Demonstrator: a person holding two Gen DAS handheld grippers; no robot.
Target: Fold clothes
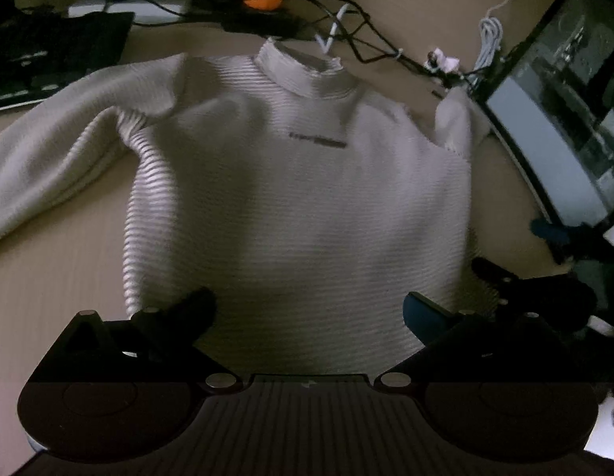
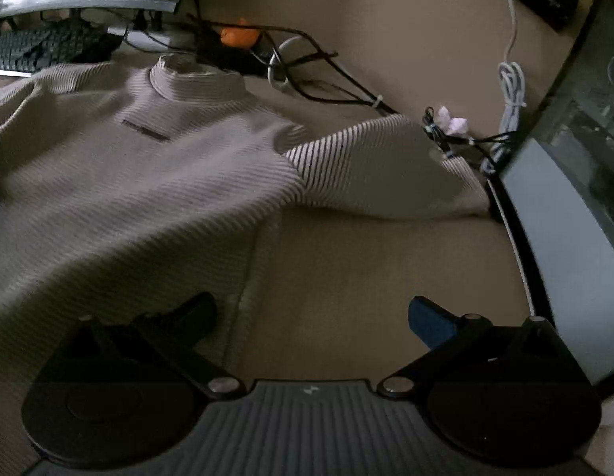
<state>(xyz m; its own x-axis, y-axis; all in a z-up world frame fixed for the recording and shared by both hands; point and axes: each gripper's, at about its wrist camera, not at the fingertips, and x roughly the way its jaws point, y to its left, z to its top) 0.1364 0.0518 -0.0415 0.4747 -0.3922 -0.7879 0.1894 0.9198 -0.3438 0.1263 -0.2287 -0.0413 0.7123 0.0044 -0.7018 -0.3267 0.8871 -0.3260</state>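
A cream ribbed sweater (image 1: 299, 198) with a high collar and a small dark chest label lies face up on the beige tabletop, collar pointing away. Its left sleeve (image 1: 61, 150) spreads out to the left; its right sleeve (image 2: 386, 166) stretches toward a monitor. My left gripper (image 1: 309, 313) hovers open over the sweater's hem, nothing between its fingers. My right gripper (image 2: 313, 313) is open too, over the sweater's right bottom edge (image 2: 247, 289), with its left finger above the fabric and its blue-padded right finger above bare table. The other gripper (image 1: 545, 297) shows at the right of the left wrist view.
A monitor (image 2: 565, 198) stands along the right edge. A tangle of black cables (image 1: 366, 39), a white coiled cable (image 2: 509, 91) and an orange object (image 2: 239, 35) lie behind the collar. A dark keyboard (image 1: 49, 59) sits at the back left.
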